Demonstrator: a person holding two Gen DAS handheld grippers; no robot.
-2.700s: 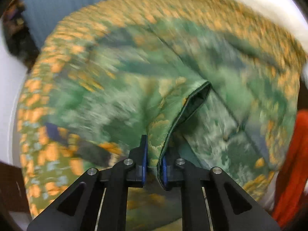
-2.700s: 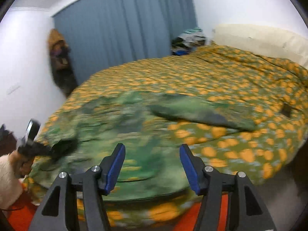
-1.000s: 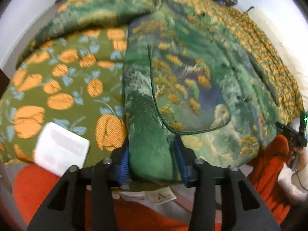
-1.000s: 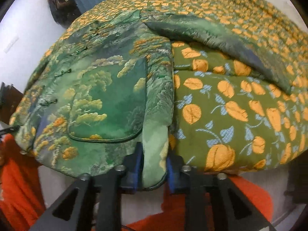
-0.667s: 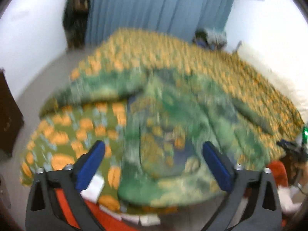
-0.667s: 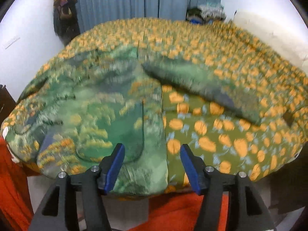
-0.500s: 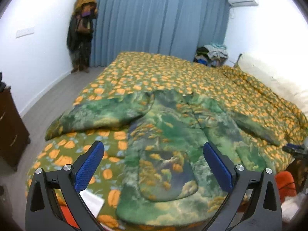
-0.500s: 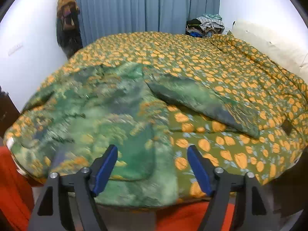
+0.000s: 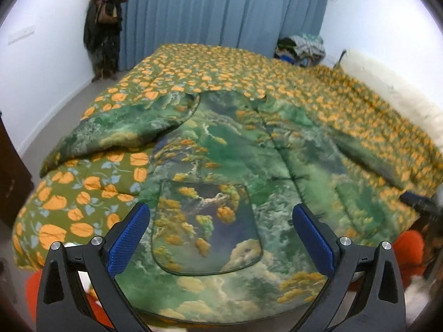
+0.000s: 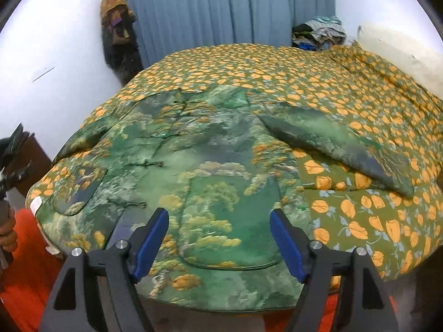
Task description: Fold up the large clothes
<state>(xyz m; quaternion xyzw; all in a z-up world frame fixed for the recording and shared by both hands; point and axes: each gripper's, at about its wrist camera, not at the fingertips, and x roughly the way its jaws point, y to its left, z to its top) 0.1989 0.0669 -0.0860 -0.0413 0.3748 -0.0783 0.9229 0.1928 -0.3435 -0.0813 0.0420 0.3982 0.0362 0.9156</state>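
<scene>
A large green padded jacket (image 9: 238, 160) with a landscape print lies spread face up on the bed, front closed, its hem at the near edge. One sleeve (image 9: 119, 130) stretches out left in the left wrist view; the other sleeve (image 10: 332, 141) lies out to the right in the right wrist view. My left gripper (image 9: 221, 235) hangs open above the left patch pocket (image 9: 205, 227), nothing between its blue pads. Above the right pocket (image 10: 232, 221) my right gripper (image 10: 220, 238) also stands open and empty. Neither touches the cloth.
The bed carries a green quilt (image 10: 304, 69) with orange flowers. A pile of clothes (image 9: 301, 47) sits at its far corner by blue curtains (image 9: 221, 8). Coats (image 9: 106, 22) hang at the left wall. A dark cabinet (image 9: 11, 171) stands left. Orange fabric (image 10: 25, 271) lies below the bed edge.
Both grippers were shut on the jacket's hem a second ago; both have let go, opened wide and lifted back, so the whole jacket now shows lying flat.
</scene>
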